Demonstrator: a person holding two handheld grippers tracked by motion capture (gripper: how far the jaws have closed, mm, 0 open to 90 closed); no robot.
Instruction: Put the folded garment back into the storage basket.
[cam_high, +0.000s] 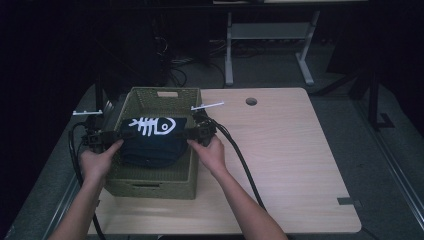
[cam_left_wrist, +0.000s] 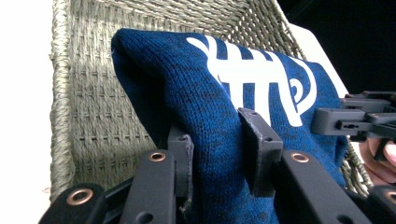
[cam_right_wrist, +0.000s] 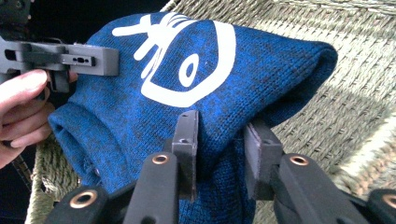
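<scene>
I counted one folded dark-blue knitted garment with a white fish-skeleton print (cam_high: 150, 137), held over the one olive woven basket (cam_high: 150, 187) on the pale wooden tabletop (cam_high: 280, 150). My left hand-held gripper (cam_left_wrist: 217, 154) was clamped on its one end, my right hand-held gripper (cam_right_wrist: 219, 149) on the other.

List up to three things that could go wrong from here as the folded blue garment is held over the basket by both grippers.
1. Each gripper, left and right, pinches only an edge fold of the garment; the knit could slip out of one side.
2. The middle sags between the grips, so the fold may open when released.
3. The right gripper sits close to the basket wall and could catch the rim.
</scene>
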